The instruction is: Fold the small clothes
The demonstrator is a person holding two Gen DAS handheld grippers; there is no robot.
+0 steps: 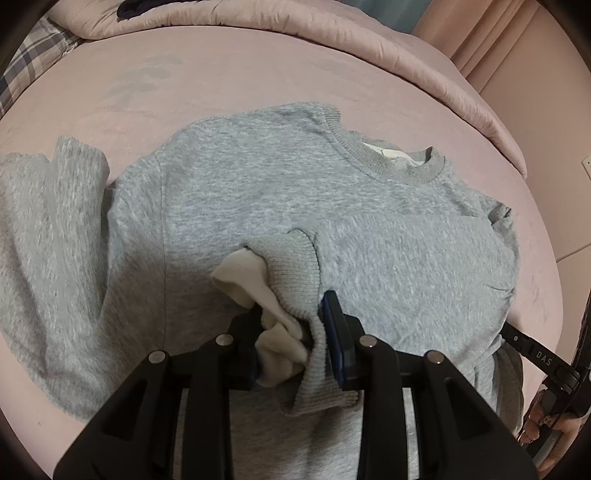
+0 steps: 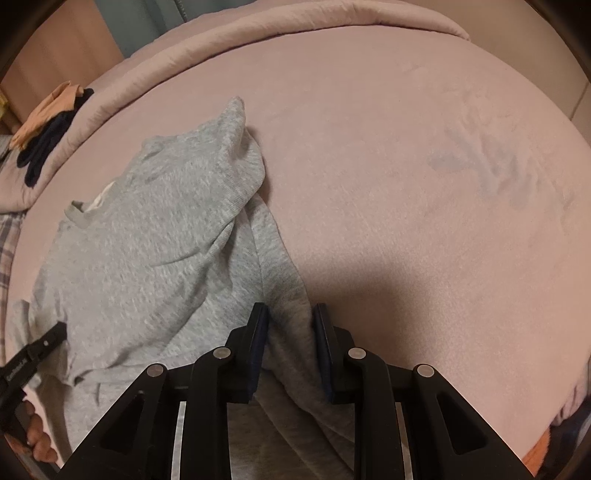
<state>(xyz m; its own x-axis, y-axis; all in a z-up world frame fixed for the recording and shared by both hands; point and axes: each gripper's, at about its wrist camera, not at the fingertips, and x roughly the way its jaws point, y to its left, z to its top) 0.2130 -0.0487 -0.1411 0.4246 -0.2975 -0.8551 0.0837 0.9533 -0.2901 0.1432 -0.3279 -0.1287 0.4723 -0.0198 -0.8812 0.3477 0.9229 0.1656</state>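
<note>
This is a bedroom in a home. A bed covered by a pink sheet [image 2: 388, 155] fills the space ahead of both sets of tongs, and a rolled pink quilt [image 1: 332, 33] lies along its far edge. A plaid pillow [image 1: 26, 70] sits far off to the left of the left tongs. Loose dark and peach clothes [image 2: 44, 129] lie on the quilt, up and left of the right tongs. Pink curtains [image 1: 491, 48] hang beyond the bed, to the upper right of the left tongs.
</note>
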